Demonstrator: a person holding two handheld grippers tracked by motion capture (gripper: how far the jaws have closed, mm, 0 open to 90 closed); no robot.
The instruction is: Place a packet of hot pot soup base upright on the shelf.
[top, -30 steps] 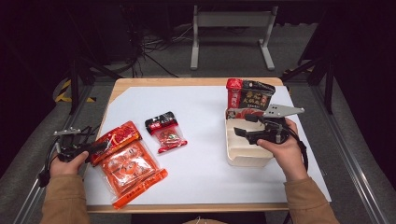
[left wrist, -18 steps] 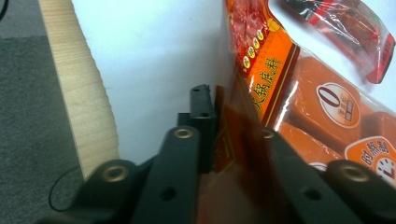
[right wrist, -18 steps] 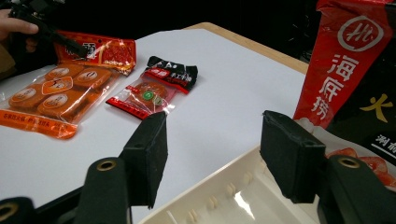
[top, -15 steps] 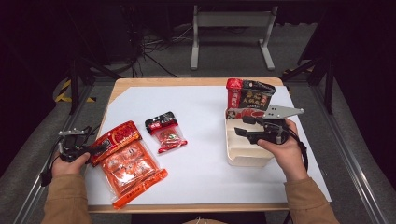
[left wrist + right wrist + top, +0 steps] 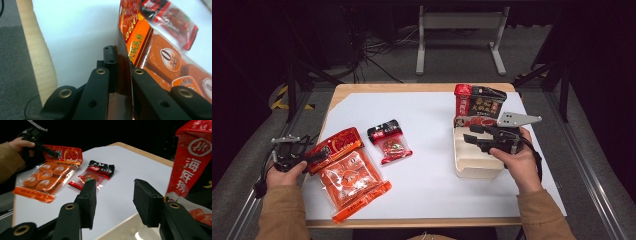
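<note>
Left gripper (image 5: 119,75) jaws just closed, now pinching near edge of red packet (image 5: 333,146), resting on orange packet (image 5: 352,182) just beside it, so pickup looks ready. Right gripper (image 5: 115,200), over white box (image 5: 474,162), jaws closing on nothing; small packet (image 5: 93,176) beyond.

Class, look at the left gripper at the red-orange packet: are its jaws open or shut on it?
Shut on it. In the left gripper view the left gripper has both jaws pressed flat against the packet's edge, no gap either side.
</note>
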